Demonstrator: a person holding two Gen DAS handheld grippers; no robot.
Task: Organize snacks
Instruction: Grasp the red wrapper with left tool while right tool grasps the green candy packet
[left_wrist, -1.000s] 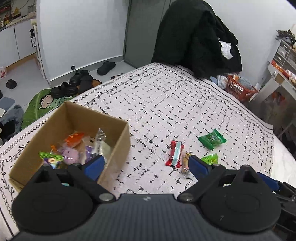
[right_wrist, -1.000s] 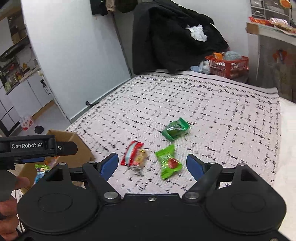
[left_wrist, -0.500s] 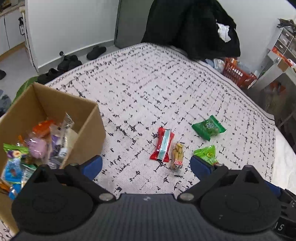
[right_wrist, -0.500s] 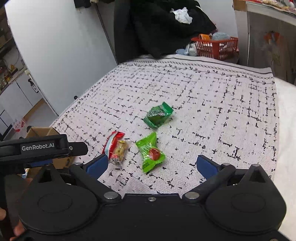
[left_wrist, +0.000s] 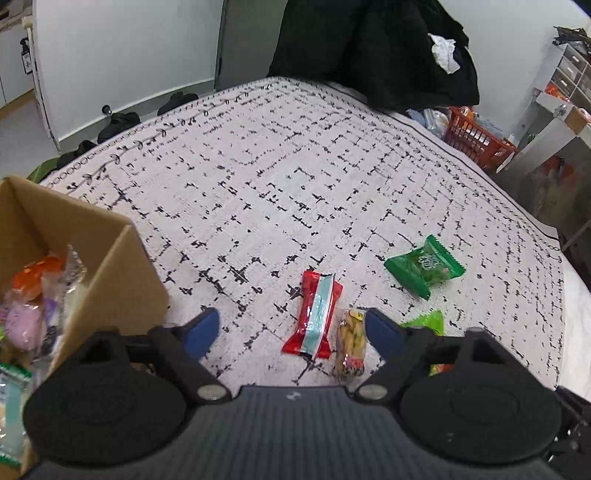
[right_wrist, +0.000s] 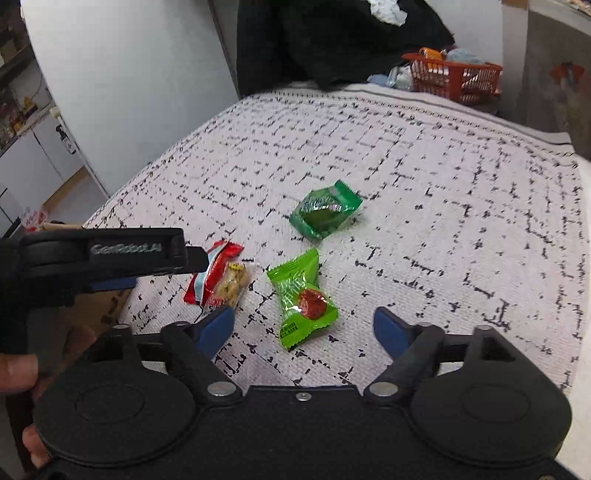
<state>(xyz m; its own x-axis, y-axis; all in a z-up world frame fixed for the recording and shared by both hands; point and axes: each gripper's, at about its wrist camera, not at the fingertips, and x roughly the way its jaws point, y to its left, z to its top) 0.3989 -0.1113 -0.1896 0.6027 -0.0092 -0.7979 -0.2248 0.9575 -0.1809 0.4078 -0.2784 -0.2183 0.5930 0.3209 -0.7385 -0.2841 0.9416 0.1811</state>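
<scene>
Both grippers spread wide and empty over the bed (left_wrist: 295, 177)! Left gripper (left_wrist: 291, 330) hovers above the red bar (left_wrist: 314, 314) and nut pack (left_wrist: 351, 343), which lie touching; right gripper (right_wrist: 303, 328) frames the lime candy (right_wrist: 303, 299), dark green pack (right_wrist: 325, 212) beyond. Looks like pick-up time: drop, pinch one wrapper, carry it left to the box (left_wrist: 122, 280), already part-filled. Plenty of open blanket ahead; watch the box wall at left and the bed edge at right

We see a red packet (left_wrist: 314, 314) touching a clear peanut packet (left_wrist: 351, 345), two green packets (right_wrist: 325, 213) (right_wrist: 303, 299) nearby, and a half-filled cardboard box (left_wrist: 114, 273) leftward
</scene>
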